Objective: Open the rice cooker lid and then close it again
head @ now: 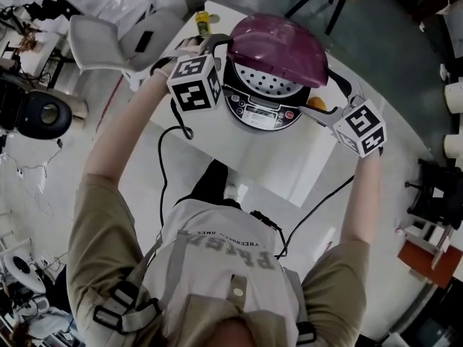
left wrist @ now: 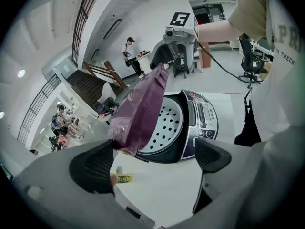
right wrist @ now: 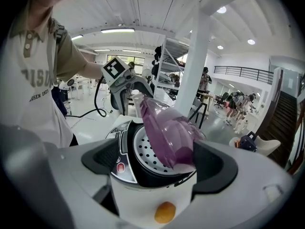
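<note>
arms outstretched, left gripper (left wrist: 152,161), right gripper (right wrist: 157,163) flanking open rice cooker (head: 260,105)

The rice cooker lid (head: 278,49) is glossy purple plastic, and its perforated inner plate (head: 269,84) looks like dull metal. The table (head: 239,150) is smooth matt white. The left gripper (left wrist: 153,159) has matt grey plastic shells and dark ribbed pads (left wrist: 95,168)

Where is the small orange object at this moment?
The orange object lies on the white table, just right of the rice cooker in the head view, beside the right hand-held gripper.
</note>
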A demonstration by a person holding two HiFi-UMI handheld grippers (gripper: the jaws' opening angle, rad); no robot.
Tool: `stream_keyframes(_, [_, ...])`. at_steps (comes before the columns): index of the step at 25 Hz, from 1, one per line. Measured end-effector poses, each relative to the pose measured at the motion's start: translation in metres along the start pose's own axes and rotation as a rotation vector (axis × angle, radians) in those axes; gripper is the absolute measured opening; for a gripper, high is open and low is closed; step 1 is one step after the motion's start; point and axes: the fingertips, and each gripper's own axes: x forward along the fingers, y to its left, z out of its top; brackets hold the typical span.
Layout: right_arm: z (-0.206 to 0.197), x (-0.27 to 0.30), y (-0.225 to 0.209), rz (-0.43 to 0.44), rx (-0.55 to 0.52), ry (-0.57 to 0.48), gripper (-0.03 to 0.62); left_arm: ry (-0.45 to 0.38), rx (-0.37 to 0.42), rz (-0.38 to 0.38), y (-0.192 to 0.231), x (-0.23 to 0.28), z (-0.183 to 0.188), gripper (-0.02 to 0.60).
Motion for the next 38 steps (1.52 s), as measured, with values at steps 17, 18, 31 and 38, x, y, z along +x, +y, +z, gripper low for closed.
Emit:
stream_keyframes(17, [-0.03,0.014,0.036,0.107,-0.017,0.1,0.515,0.053,0.069,-0.08,-0.039,0.013,-0.022,0.568])
stream_keyframes(18, [-0.032,0.014,0.038,0.114,-0.015,0.103,0.521,0.055,0.072,-0.084,-0.041,0.014,-0.023,0.569])
stream_keyframes(31, [-0.048,0.025,0.054,0.151,-0.029,0.146,0.543,0.1,0.104,-0.128,-0.062,0.023,-0.039,0.586])
stream_keyframes(38, [-0.055,0.027,0.06,0.164,-0.026,0.161,0.543,0.111,0.114,-0.142,-0.071,0.027,-0.043,0.588])
